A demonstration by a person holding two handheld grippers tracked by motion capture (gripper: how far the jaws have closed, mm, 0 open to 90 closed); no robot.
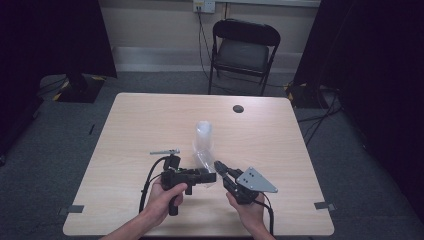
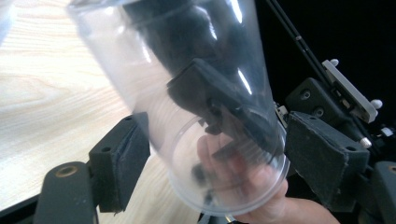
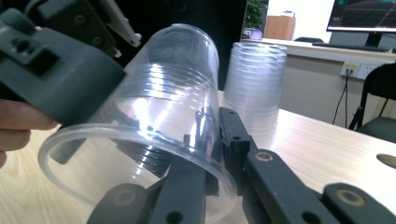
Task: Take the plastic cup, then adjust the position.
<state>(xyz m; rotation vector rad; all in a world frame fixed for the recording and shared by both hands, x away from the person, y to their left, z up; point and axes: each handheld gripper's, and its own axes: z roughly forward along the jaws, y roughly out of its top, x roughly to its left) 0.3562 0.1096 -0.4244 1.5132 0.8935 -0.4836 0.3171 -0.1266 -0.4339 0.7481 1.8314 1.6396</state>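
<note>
Low in the middle of the high view, the two tongs meet over a single clear plastic cup (image 1: 204, 161) lifted off the table (image 1: 140, 130). The right gripper (image 3: 212, 154) is clamped on the cup's rim, one jaw inside the mouth and one outside, as its own view shows at bottom centre. The left gripper (image 2: 215, 154) has its jaws standing apart on either side of the cup body, the pads seemingly clear of the wall, so I judge the cup has just passed from left to right. Just above them in the high view stands the stack of cups (image 1: 203, 136), upright. One cup looks separated; setting it down, and perhaps pulling more, seems left. A small metal tool (image 1: 165, 151) lies left of the stack.
</note>
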